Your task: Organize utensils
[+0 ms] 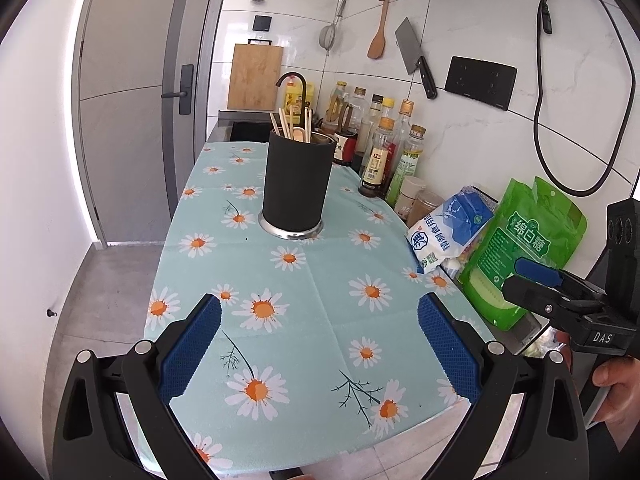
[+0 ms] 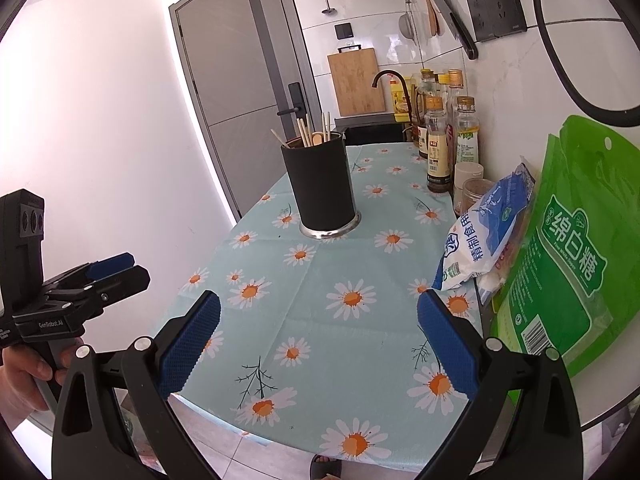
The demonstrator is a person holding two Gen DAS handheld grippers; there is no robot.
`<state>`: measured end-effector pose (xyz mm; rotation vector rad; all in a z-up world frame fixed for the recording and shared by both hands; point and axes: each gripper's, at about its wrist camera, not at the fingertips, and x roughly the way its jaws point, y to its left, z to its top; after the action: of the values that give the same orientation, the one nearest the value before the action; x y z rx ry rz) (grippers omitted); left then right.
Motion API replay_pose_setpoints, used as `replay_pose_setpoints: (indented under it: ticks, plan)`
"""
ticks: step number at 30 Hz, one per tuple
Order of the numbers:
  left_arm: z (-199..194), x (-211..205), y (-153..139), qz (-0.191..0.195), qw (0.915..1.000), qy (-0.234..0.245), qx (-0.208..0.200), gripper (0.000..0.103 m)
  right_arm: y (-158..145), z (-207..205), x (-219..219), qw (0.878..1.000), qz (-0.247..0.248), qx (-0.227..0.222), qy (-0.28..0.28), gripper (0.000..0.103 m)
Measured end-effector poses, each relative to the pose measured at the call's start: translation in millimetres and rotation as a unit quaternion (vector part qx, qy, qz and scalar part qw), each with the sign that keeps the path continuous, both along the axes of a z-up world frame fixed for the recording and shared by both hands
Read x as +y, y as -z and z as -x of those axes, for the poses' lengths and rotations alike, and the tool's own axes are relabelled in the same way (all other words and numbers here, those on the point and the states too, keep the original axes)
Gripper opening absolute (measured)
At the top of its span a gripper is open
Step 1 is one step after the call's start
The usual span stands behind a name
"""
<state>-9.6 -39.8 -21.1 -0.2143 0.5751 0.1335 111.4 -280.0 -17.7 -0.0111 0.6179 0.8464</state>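
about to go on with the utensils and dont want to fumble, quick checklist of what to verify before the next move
1. Left gripper open and holding nothing: ok.
2. Right gripper open and holding nothing: ok.
3. Black holder upright on the daisy tablecloth: ok.
4. Chopsticks and spoon standing in the holder: ok.
5. Loose utensils left on the cloth: none seen, ok.
6. Room left inside the holder: cannot tell.

Both wrist cameras look forward over the worktop (image 1: pixel 320 300), side by side; each sees the utensil holder (image 1: pixel 297 184) at 12 o'clock.
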Motion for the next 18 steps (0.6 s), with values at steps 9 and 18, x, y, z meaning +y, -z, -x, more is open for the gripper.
replay_pose_setpoints:
  ticks: [9,18]
  plan:
    - [2.9,-0.3,1.1,0.005,1.0000,-0.001,0.001,0.096,2.8,1.8,2.3,1.000,0.008,-0.001,-0.003,0.098]
    - [3.3,-0.1,5.9,0.014,0.9999,0.000,0.007,0.096,2.5,0.7,0.6,1.000,0.014,-0.007,0.001,0.098]
